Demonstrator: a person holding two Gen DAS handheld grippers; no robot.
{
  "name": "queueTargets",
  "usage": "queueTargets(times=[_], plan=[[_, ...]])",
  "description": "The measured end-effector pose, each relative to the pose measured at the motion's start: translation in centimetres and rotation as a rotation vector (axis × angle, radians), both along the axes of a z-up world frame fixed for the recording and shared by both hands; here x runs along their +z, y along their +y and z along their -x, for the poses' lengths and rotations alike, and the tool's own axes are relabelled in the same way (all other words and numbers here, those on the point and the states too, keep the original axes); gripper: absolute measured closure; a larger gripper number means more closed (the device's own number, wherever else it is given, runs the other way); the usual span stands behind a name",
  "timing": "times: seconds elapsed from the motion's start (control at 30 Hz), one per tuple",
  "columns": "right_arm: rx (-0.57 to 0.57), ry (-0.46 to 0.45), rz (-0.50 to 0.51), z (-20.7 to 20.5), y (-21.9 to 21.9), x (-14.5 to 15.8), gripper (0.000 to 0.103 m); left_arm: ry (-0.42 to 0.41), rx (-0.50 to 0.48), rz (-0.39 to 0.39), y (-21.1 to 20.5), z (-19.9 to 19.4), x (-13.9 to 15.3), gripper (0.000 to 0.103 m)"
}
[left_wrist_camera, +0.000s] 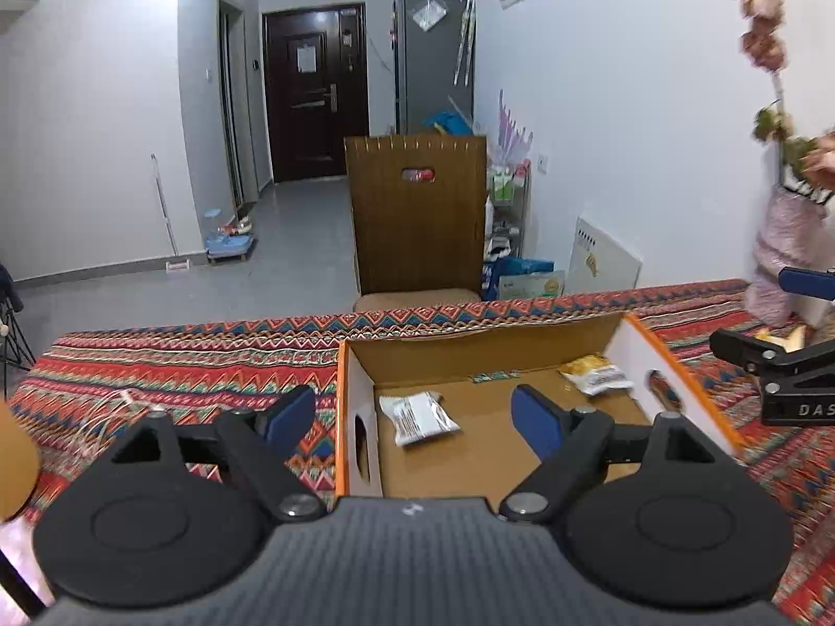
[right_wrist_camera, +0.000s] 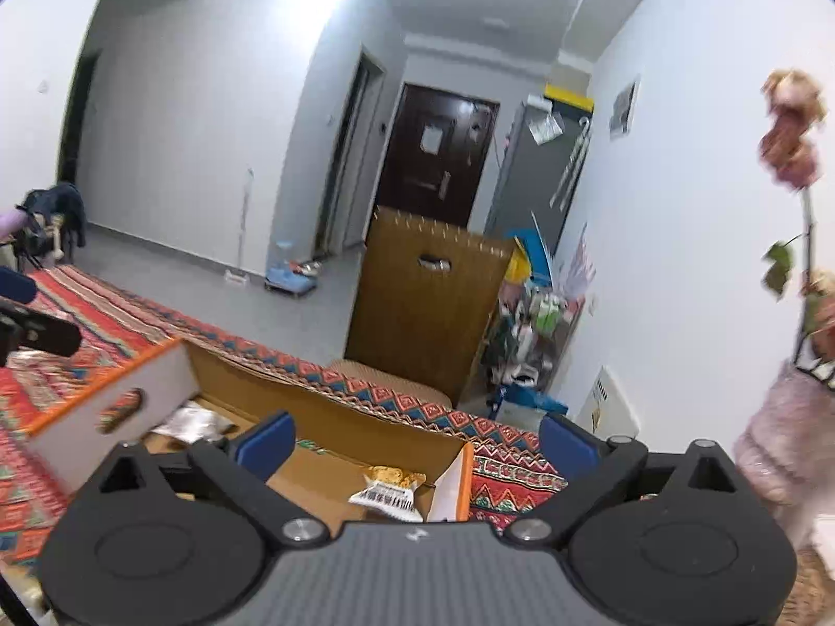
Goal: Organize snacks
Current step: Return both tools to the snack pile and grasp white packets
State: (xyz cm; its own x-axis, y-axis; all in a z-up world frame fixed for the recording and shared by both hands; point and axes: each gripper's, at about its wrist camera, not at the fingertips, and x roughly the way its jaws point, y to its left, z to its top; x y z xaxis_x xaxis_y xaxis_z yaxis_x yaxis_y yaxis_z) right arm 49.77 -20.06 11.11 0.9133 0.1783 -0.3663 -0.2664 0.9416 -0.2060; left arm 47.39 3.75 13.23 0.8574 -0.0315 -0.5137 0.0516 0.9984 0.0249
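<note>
Open cardboard box (left_wrist_camera: 360,365) with orange rim, resting on a worktop (left_wrist_camera: 182,365) draped in a red zigzag-patterned cloth. Inside, on the box floor: a white snack packet (left_wrist_camera: 417,417) near the left wall, and a yellow-and-white snack packet (left_wrist_camera: 595,373) near the right wall, well apart. Left gripper (left_wrist_camera: 415,420) above the box's near-left corner, blue-padded fingers (left_wrist_camera: 289,414) spread wide, nothing between. Right gripper (right_wrist_camera: 417,443) over the box's right end, fingers spread wide, empty. Blurred pink shape at far right, possibly a wrapped flower bouquet (left_wrist_camera: 783,250).
</note>
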Motion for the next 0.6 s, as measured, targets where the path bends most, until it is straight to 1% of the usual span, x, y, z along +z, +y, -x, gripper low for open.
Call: queueTargets(times=[0.1,0.13,0.17,0.27,0.4,0.5,0.53,0.6], plan=[[0.002,-0.036,-0.06,5.0,-1.5,1.4,0.0,-0.056,-0.005,0.017,-0.5,5.8,1.4,0.011],[0.012,-0.042,-0.089,7.0,-1.9,1.7,0.0,-0.082,-0.015,0.024,-0.5,7.9,1.7,0.003],[0.024,-0.04,-0.109,8.5,-2.4,1.7,0.0,-0.107,-0.024,0.031,-0.6,9.8,1.9,0.001],[0.06,-0.03,-0.152,14.0,-3.3,1.2,0.0,-0.151,-0.04,0.035,-0.9,16.1,1.6,0.0],[0.095,-0.023,-0.203,21.8,-4.2,-0.2,0.0,-0.201,-0.036,0.042,-1.0,23.7,-0.2,0.0],[0.117,-0.009,-0.198,26.9,-4.4,-2.0,0.0,-0.188,-0.008,0.06,-0.7,27.5,-2.2,0.0],[0.112,-0.003,-0.198,28.5,-4.5,-2.7,0.0,-0.182,0.004,0.067,-0.7,28.9,-3.0,0.0],[0.063,-0.004,-0.193,31.4,-4.4,-4.2,0.0,-0.181,0.023,0.068,-0.7,31.2,-4.5,0.0]])
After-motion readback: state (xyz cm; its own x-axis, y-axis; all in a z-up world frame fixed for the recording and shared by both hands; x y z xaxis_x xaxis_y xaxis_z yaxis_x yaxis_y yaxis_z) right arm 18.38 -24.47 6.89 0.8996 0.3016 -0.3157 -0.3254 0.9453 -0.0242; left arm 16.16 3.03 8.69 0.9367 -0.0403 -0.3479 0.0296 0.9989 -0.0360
